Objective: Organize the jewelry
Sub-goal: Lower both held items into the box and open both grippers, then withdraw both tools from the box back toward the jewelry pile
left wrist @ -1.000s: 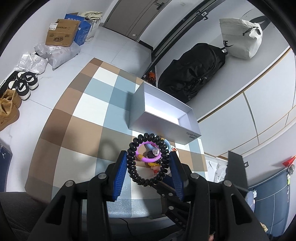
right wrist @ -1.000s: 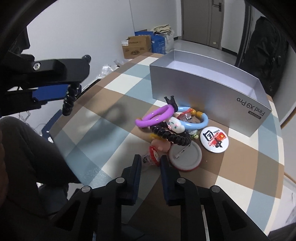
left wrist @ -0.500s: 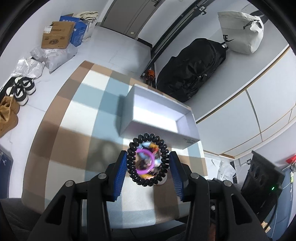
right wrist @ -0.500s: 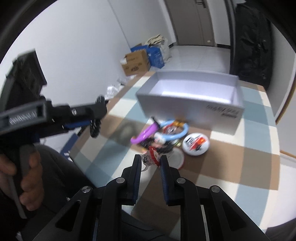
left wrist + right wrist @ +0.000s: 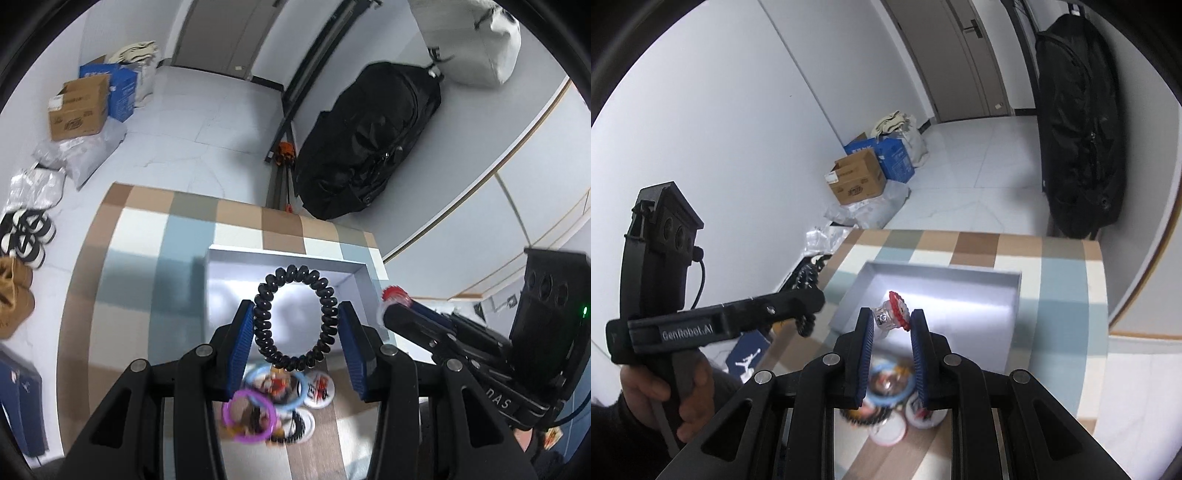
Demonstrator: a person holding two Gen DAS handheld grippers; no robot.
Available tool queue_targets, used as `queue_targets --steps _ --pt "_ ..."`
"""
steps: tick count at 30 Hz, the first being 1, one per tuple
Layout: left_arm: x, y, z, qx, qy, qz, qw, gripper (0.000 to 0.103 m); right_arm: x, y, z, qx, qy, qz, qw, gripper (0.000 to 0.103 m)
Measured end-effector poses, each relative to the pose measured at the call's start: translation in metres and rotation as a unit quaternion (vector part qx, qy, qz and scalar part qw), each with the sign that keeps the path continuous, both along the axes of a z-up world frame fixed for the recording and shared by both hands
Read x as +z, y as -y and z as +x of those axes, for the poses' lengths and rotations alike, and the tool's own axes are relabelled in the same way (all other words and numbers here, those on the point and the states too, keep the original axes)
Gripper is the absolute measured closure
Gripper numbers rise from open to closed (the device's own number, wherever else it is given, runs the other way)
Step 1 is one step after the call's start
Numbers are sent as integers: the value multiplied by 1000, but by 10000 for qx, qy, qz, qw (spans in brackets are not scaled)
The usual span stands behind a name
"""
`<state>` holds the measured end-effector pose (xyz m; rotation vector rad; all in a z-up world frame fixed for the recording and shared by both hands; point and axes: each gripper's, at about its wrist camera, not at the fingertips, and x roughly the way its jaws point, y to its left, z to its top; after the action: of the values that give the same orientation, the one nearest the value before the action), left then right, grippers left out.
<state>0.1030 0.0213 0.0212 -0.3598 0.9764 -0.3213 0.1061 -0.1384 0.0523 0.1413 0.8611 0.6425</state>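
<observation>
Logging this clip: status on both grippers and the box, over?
Left gripper shut on black spiral hair tie, above the silver box. Right gripper shut on red-and-clear charm, also above the box. Nothing in the way.

The pile of trinkets point(image 5: 275, 400) on the checked table is blurred and partly hidden behind the left gripper's fingers point(image 5: 240, 354); the purple ring point(image 5: 248, 416) reads clearly, the rest are perhaps badges. In the right wrist view the same heap point(image 5: 888, 397) smears behind the fingers point(image 5: 864, 354).
</observation>
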Motion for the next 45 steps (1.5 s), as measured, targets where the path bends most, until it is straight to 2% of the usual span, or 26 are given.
queue_targets --steps 6,11,18,22,24,25,26,27,28,31,34,35,38,45 --pt "-21 12 30 -146 -148 177 9996 64 -17 13 30 -30 -268 115 9996 84" --pt "-35 13 46 -162 -347 134 9992 64 -38 15 49 -14 -502 108 9987 84" --pt "-42 15 50 -334 -481 60 9983 63 -50 14 62 -7 -669 73 9977 83" --pt "-44 17 55 -446 -575 2 9973 55 -49 16 60 -12 -590 -8 9983 81" --pt "-44 15 57 -399 -612 -79 9973 41 -49 18 60 -38 -598 -11 9982 76" --pt "-43 11 56 -357 -595 -190 9974 37 -48 21 59 -103 -583 -29 9982 71" --pt "-43 10 56 -339 -578 -292 9973 32 -46 25 58 -185 -561 -7 9983 59" --pt "-41 7 54 -325 -536 -433 9971 26 -44 31 56 -240 -533 107 9982 52" --pt "-38 4 52 -319 -483 -512 9970 24 -42 37 53 -283 -518 237 9980 40" --pt "-29 4 49 -295 -341 -542 9975 24 -32 48 45 -388 -380 415 9977 31" --pt "-18 2 40 -278 -79 -558 9980 24 -23 53 39 -497 -159 349 9980 7" --pt "-15 3 37 -274 9 -518 9983 24 -21 55 37 -517 -109 399 9978 3" --pt "-5 3 24 -230 220 -228 9992 24 -17 59 32 -531 -50 511 9973 0" --pt "-2 1 0 176 504 394 9978 24 -14 56 16 -617 46 357 9974 0"
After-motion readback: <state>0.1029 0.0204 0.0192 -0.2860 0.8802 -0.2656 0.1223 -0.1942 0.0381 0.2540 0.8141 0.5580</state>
